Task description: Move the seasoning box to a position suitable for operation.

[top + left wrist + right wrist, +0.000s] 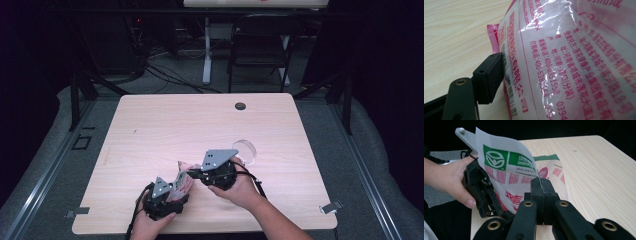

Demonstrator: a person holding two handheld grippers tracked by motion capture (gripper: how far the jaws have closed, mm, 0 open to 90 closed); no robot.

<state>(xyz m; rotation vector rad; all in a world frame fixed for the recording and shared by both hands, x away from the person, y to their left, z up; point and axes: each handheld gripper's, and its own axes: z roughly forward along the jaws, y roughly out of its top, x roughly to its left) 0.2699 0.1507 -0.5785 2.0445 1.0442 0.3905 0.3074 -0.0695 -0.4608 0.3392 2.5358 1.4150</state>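
Presently, one plastic bag (181,184) is in hand, held over the near edge of the table (165,125) between the two grippers. It is a white pouch printed in pink and red, with a green band and a green logo near its top edge, as the right gripper view shows (506,167). In the left gripper view its back panel (564,57) carries rows of pink print and one barcode at the lower left.

Two grippers are counted, one in each hand. The right gripper (541,185) has its jaws pressed together on a thin edge of the bag, the film pinched flat between the pads. The left gripper (162,196) sits at the bag's other side; one black pad (489,77) lies against the bag by the barcode, and the second pad is hidden behind the pouch. Its jaws stand at their widest, and whether they press on the bag cannot be told.

Two hands are counted: the left hand (150,225) at the near table edge, the right hand (240,187) just beside it.

Further out, one clear round dish (245,150) lies on the table behind the right gripper. One dark round grommet (240,106) sits near the far edge. One black chair (262,45) stands beyond the table.
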